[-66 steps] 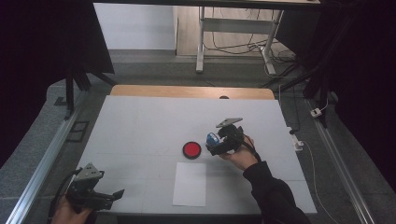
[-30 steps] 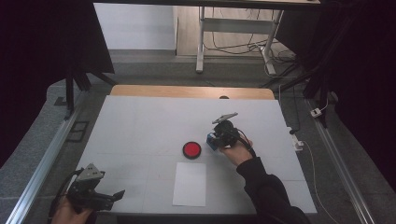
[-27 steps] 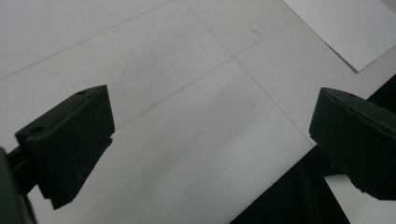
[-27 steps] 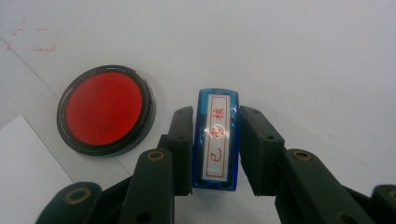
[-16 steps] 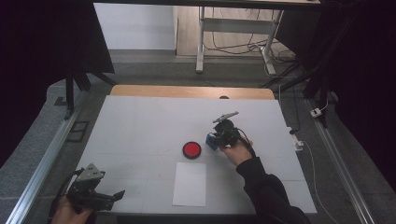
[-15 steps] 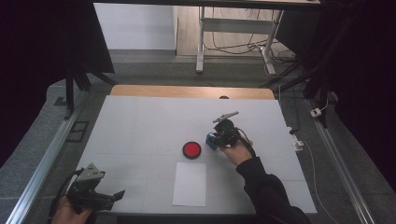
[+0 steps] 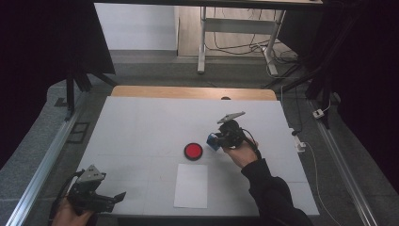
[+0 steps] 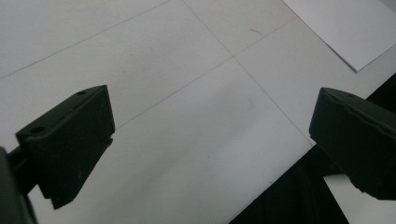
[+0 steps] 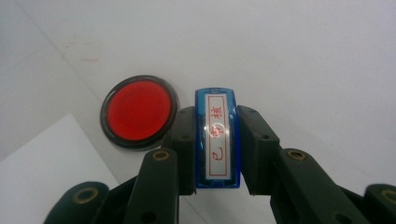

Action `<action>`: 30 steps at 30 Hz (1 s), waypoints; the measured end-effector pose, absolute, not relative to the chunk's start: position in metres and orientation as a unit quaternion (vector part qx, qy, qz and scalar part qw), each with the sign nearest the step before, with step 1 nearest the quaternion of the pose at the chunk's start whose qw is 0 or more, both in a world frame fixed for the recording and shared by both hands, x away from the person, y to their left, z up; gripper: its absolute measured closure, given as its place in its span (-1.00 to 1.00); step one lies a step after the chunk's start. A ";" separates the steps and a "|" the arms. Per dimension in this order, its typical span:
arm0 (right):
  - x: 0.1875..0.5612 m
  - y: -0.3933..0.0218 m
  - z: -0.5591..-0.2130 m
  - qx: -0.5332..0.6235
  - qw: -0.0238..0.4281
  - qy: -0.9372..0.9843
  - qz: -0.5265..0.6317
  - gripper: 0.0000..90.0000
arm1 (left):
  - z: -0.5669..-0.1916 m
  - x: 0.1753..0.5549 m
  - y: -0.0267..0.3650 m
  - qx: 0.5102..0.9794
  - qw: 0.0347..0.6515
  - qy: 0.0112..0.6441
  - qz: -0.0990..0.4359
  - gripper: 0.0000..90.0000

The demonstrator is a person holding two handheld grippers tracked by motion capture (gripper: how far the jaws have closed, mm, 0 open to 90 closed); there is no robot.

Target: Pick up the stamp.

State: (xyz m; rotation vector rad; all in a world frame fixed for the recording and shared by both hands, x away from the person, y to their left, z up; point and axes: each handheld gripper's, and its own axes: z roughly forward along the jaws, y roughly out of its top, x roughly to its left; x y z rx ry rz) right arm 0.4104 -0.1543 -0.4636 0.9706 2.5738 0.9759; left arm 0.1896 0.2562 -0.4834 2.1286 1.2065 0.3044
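Clamping a small blue rectangular stamp whose lower end its jaws hide, the right gripper has a round red ink pad just left, while the left gripper gapes empty.

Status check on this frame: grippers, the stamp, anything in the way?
Right gripper shut on blue stamp, beside red ink pad. Left gripper open, idle at table's near-left corner. White paper unobstructed.
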 end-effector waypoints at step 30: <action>0.359 -0.161 -0.434 0.237 0.100 0.888 0.381 0.56 | -0.483 0.190 0.258 0.811 0.340 0.463 0.113 -0.99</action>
